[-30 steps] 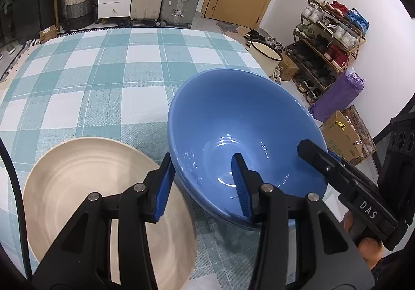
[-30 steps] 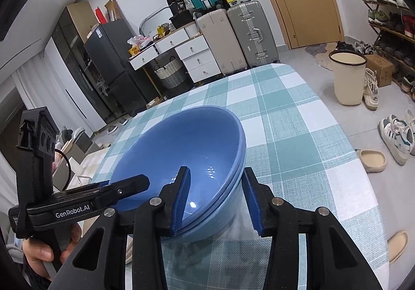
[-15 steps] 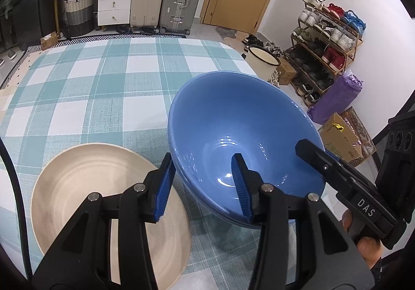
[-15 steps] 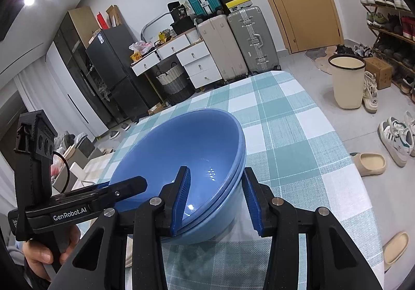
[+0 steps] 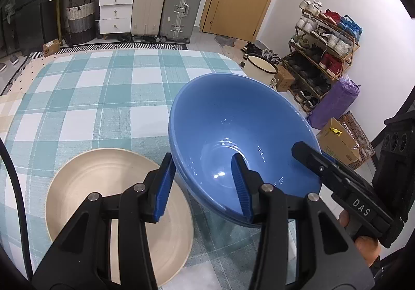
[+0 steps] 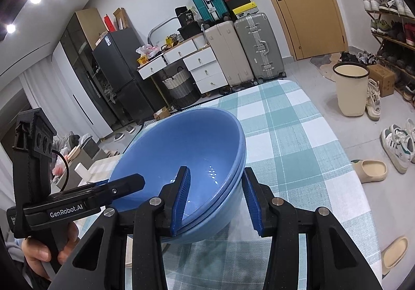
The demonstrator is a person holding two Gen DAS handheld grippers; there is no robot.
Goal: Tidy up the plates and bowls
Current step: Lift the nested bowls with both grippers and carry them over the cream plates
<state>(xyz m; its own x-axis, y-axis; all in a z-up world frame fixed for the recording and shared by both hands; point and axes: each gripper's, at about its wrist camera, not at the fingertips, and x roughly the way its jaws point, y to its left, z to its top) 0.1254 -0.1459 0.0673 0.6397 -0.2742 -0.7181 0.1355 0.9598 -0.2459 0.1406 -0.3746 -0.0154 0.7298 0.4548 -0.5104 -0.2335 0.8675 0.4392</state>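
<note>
Above the checked surface (image 5: 85, 98), two nested blue bowls (image 5: 233, 134) hang tilted, carried from both sides. The left hand-held gripper (image 5: 205, 186) is clamped on the near rim, one pad outside the wall and one inside; the right hand-held gripper (image 6: 215, 199) is clamped the same way on the opposite rim. Just beside and below the stack, a cream plate (image 5: 109, 199) lies flat on the cloth. The bowls appear already stacked, so that part looks done; what remains, I judge, is setting the stack down, possibly on the plate.
</note>
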